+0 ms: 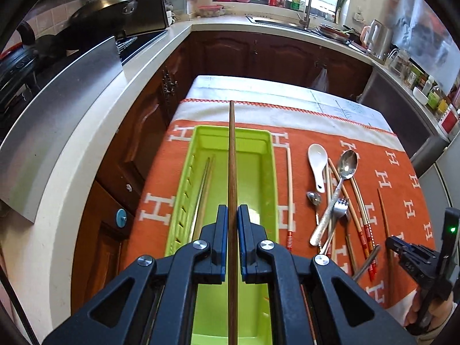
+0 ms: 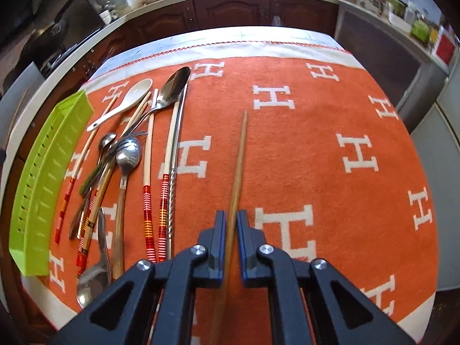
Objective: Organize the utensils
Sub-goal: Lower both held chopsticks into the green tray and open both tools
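My left gripper is shut on a dark wooden chopstick and holds it lengthwise above the green utensil tray, which has two chopsticks in it. My right gripper straddles a second brown chopstick that lies on the orange cloth; its jaws stand slightly apart on either side of it. A pile of spoons, a fork and red-handled chopsticks lies between tray and right gripper. The white ceramic spoon and a steel spoon show in the left wrist view.
The cloth-covered table stands in a kitchen. A white counter with a stove and pan runs along the left, a sink at the back. The tray's slotted side is at the table's left edge.
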